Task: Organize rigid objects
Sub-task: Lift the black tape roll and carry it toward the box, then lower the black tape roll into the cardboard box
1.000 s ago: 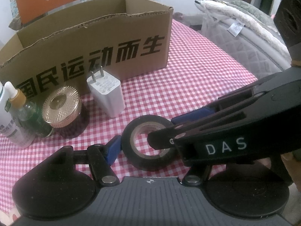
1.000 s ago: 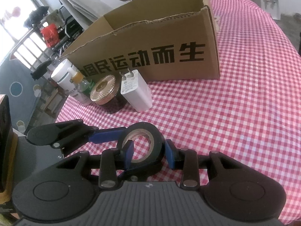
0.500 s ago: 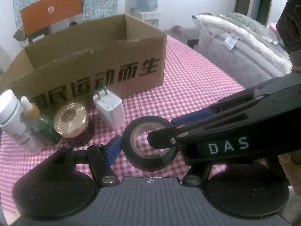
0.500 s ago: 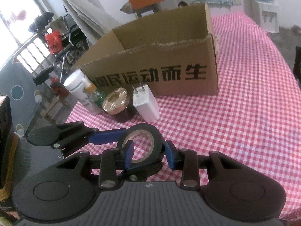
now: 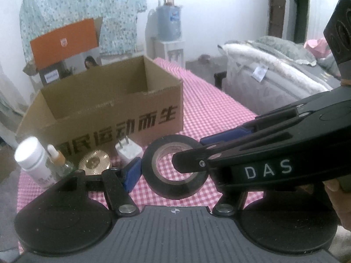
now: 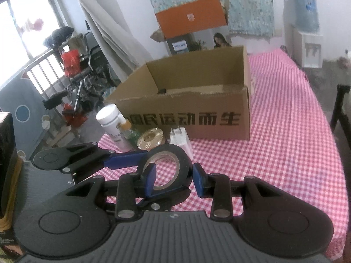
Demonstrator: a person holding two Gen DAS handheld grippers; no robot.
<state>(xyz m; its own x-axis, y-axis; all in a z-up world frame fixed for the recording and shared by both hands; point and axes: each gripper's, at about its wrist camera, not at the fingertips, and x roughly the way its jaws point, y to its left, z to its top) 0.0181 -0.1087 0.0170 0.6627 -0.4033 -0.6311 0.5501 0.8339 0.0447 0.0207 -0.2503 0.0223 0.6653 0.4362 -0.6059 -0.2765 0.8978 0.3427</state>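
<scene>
A black tape roll [image 5: 175, 188] [image 6: 169, 150] hangs above the red-checked table, held from two sides. My left gripper [image 5: 173, 175] is shut across its outer width; its left blue pad [image 5: 131, 173] presses the roll's edge, and the other pad is hidden behind the right gripper. My right gripper [image 6: 174, 179] is shut on the roll's wall, one pad [image 6: 150, 179] inside the hole and one outside. Beyond stands an open cardboard box [image 5: 109, 118] [image 6: 186, 114] with something small and dark inside. In front of it stand a white charger [image 5: 129, 153], a gold-lidded jar [image 5: 94, 162], a dropper bottle [image 5: 59, 157] and a white bottle [image 5: 33, 160].
The checked tablecloth [image 6: 274, 142] stretches bare to the right of the box. A quilted bed [image 5: 274, 83] lies past the table's right edge, and a water dispenser [image 5: 169, 28] stands behind. A dark chair [image 6: 340, 109] is at the far right, clutter and a window at the left.
Both grippers have risen together with the tape roll held between them. The box and the small objects now sit lower in view, and the box's inside shows.
</scene>
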